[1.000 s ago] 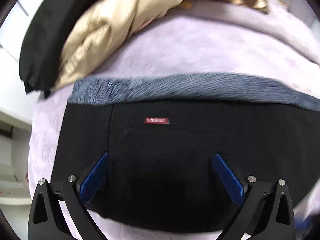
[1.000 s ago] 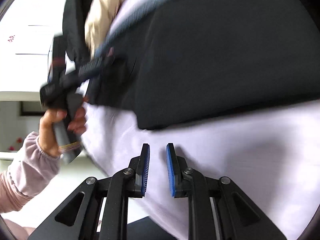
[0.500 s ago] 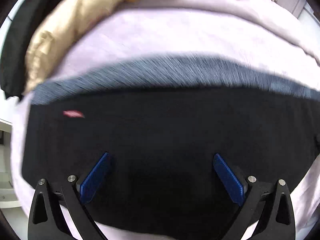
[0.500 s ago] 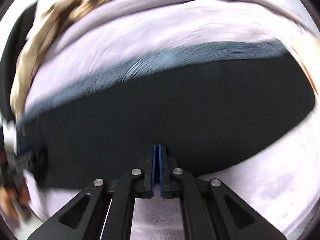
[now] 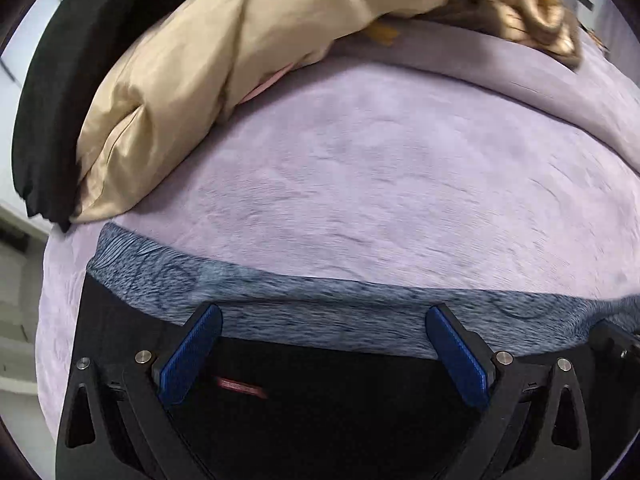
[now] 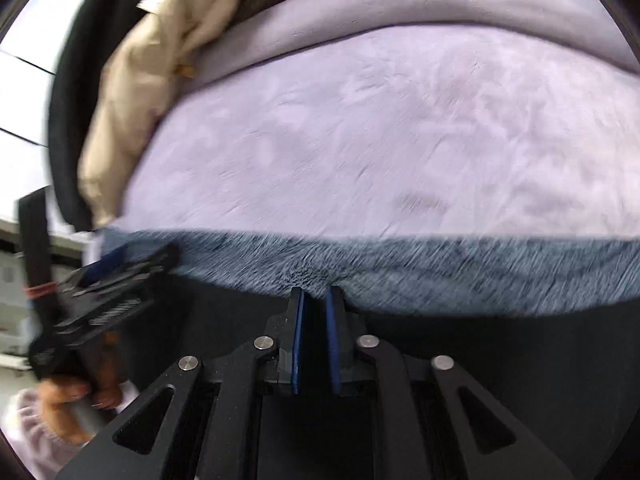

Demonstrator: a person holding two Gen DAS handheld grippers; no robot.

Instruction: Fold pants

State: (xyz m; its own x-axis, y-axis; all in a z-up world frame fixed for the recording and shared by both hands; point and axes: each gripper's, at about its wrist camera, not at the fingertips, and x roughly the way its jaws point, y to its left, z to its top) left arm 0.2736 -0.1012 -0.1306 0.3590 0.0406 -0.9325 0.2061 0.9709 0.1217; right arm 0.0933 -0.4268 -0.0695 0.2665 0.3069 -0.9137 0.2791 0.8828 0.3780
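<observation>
Black pants (image 5: 340, 412) with a grey fleece band (image 5: 160, 276) and a small red label (image 5: 240, 386) lie flat on a lilac plush blanket (image 5: 380, 184). My left gripper (image 5: 324, 314) hangs open over the fleece band, its blue pads (image 5: 188, 356) wide apart and nothing pinched. In the right wrist view that left gripper (image 6: 120, 280) appears at the left, held by a hand (image 6: 76, 396). My right gripper (image 6: 316, 296) is shut, with dark cloth of the pants (image 6: 520, 344) between its pads at the fleece band (image 6: 440, 268). The picture is motion-blurred.
A beige quilted garment (image 5: 200, 60) and a black garment (image 5: 52, 80) lie along the blanket's far left. A patterned golden cloth (image 5: 540, 12) is bunched at the far right. The blanket's left edge drops to a pale floor (image 5: 16, 300).
Both grippers have moved forward from the near part of the black pants to the fleece band. The right gripper's jaws, apart a second ago, have closed.
</observation>
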